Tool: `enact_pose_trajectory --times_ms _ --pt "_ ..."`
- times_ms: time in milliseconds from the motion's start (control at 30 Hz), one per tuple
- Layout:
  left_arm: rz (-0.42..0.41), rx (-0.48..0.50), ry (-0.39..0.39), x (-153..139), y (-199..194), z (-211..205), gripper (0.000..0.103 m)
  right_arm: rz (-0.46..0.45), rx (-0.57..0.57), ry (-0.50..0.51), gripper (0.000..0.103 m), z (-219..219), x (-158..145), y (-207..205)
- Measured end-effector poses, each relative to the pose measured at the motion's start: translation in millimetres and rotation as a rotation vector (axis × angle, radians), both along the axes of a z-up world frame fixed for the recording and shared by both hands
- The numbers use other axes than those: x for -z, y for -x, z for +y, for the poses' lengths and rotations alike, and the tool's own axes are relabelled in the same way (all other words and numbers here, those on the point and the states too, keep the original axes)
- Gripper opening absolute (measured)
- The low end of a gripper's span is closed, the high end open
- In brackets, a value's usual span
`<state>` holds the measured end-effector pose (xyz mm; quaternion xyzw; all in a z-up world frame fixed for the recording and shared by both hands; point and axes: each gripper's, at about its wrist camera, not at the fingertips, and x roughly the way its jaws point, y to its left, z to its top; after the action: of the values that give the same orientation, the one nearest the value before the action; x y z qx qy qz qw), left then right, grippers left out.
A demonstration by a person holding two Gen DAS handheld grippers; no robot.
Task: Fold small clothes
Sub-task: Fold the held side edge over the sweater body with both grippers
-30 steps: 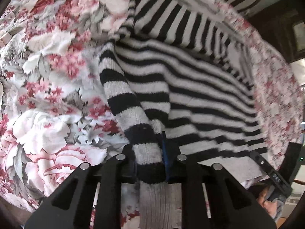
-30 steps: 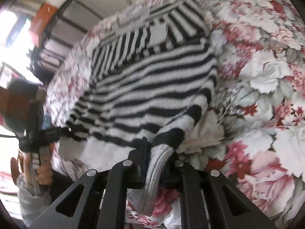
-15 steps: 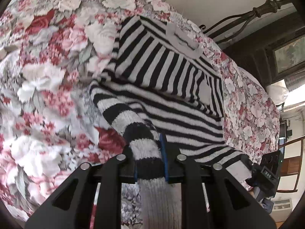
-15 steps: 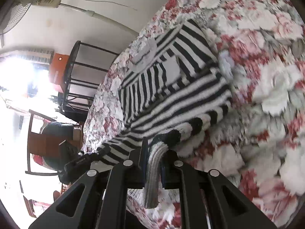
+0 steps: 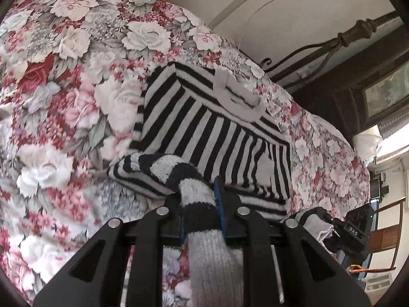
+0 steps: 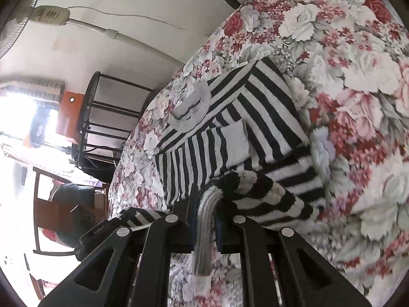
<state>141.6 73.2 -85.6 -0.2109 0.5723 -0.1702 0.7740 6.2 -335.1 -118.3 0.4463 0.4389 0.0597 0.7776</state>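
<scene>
A black-and-white striped sweater [image 5: 219, 130] lies on a floral bedspread [image 5: 76, 76], its sleeves folded across the chest and its grey collar [image 5: 237, 97] toward the far edge. The left gripper [image 5: 200, 215] is clenched on one corner of the grey hem [image 5: 212, 261], lifted off the bed and doubled toward the collar. The right gripper [image 6: 204, 220] pinches the other hem corner [image 6: 204, 230] likewise — the knit hangs down between its jaws. A fan [image 6: 48, 15] stands by the wall.

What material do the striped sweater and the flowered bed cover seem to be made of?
Striped sweater: soft knitted yarn, probably wool or acrylic; ribbed grey hem and fuzzy matte stitches show. Flowered bed cover: thin woven printed fabric, likely cotton, matte, with small creases.
</scene>
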Motion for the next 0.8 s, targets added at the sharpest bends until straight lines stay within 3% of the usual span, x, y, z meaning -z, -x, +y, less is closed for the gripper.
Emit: enact_pose_trajectory --times_ms 600,800 --pt "0.004 -0.077 0.018 19 -85 -18 0.017 -0.029 0.064 0.004 0.012 -15 6 -90" --pt "0.003 -0.066 0.004 29 -107 -30 0.017 -0.019 0.099 -0.027 0.012 -31 25 -112"
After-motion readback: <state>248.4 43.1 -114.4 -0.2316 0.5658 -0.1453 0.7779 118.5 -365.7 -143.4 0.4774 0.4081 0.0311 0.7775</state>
